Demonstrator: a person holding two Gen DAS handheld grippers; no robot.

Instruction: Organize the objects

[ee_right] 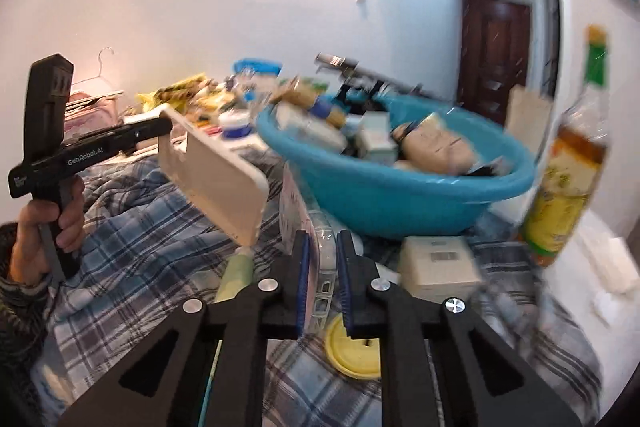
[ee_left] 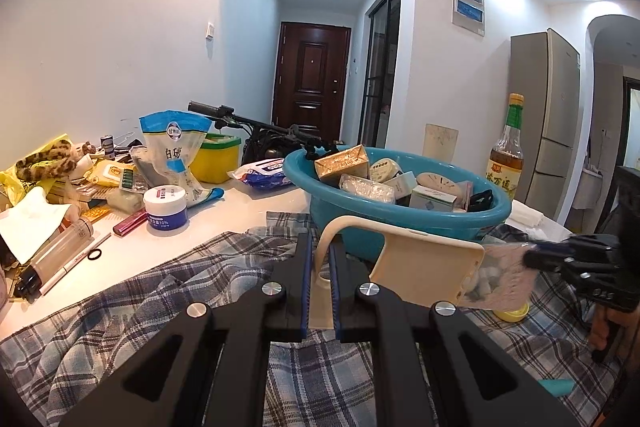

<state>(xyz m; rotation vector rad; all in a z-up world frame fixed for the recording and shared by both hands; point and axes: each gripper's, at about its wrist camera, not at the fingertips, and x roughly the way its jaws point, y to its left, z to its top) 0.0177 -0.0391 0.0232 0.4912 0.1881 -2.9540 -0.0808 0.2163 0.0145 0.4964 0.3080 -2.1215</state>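
Left gripper (ee_left: pixel 320 267) is clamped tight on a cream phone case (ee_left: pixel 424 267), pinching it at the camera-cutout end. Case is lifted off the plaid cloth (ee_left: pixel 160 299), long axis running out to the right and slightly up in the left wrist view, free end toward the right gripper (ee_left: pixel 532 259).

Right gripper (ee_right: pixel 323 267) is nearly shut on a clear plastic packet (ee_right: pixel 320 255) with a pinkish printed face; the pads look pressed on its edge. That frame is motion-blurred, so contact is my read, not certain. Packet stands roughly upright between the fingers, just in front of the basin (ee_right: pixel 400 203).

Key geometry: basin lies straight ahead of both grippers, just beyond the fingertips. It's teal and already loaded with small boxes. From the left side the case's free end overlaps the near rim; from the right side the packet sits just short of the near wall. Right looks slightly nearer.

Judgement: both items go up and over the near rim, then release. Case needs its long axis tipped down to fit among the boxes.

Risks: the two held items are close together and could clash mid-air. Bottle (ee_right: pixel 568 163) stands just right of the basin, near the right hand's path. Yellow lid (ee_right: pixel 352 351) lies on the cloth below the right fingers.
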